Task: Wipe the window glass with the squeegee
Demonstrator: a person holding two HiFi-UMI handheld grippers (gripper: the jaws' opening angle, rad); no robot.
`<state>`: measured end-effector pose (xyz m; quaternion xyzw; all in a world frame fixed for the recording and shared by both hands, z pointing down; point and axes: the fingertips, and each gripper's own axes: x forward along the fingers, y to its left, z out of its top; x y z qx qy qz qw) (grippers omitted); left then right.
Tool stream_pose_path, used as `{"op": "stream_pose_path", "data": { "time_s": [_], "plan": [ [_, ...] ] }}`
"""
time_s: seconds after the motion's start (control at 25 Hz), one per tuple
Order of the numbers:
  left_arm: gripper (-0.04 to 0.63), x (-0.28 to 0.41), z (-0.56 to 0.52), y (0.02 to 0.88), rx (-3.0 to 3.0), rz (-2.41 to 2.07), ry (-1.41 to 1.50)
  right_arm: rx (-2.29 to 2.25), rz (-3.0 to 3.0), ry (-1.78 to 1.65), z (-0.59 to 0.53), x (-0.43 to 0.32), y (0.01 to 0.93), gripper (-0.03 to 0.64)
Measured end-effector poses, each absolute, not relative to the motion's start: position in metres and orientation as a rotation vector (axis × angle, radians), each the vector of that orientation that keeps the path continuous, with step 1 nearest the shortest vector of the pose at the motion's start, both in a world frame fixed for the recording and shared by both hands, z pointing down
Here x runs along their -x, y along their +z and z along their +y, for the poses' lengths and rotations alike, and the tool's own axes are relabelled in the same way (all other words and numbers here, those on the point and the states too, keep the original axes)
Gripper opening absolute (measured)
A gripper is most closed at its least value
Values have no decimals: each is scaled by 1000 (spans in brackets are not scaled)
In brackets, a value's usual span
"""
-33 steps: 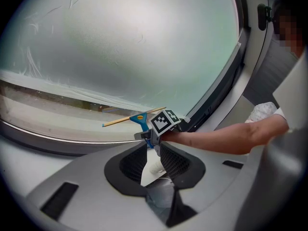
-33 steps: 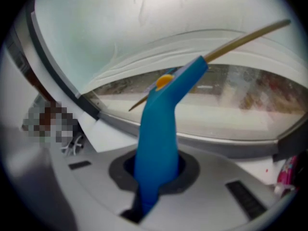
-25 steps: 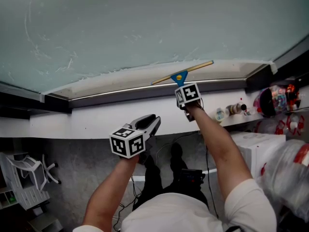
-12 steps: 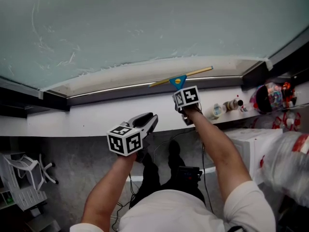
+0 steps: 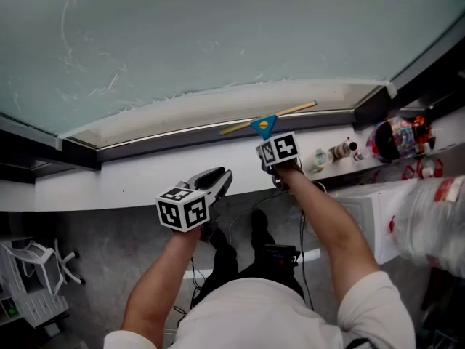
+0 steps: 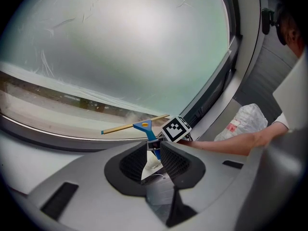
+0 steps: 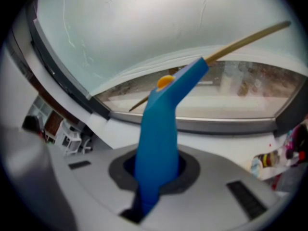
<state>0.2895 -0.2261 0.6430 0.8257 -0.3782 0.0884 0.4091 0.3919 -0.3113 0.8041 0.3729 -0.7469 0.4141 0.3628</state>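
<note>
My R gripper point(image 5: 275, 150) is clamped on the blue squeegee point(image 5: 266, 125) handle, blade up by the window glass point(image 5: 218, 35) btm edge. L gripper point(image 5: 220, 176) jaws are narrow w/ nothing btwn, over the white sill point(image 5: 109, 184).

The head view looks from above, steeply down. The glass point(image 5: 218, 42) fills its upper part, the left gripper point(image 5: 220, 177) and the right gripper point(image 5: 270, 138) are in the middle, and the floor point(image 5: 94, 246) is far below. The left gripper view faces along its own jaws toward the glass from further back, so the right gripper and the whole squeegee point(image 5: 266, 124) appear small in it. The right gripper view looks along its jaws from very near. The squeegee's handle covers its centre, and the glass is behind it. All three views share the squeegee, the glass and the lower frame point(image 5: 167, 138).
</note>
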Motion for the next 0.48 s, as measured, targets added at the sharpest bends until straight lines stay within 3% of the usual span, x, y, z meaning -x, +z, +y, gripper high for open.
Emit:
{"op": "stream_pose_path", "data": {
  "time_s": [0.48],
  "plan": [
    [107,-249,-205,616,-2115,-946,148,-1021,-1908,1079,-272,-376,773,43]
  ]
}}
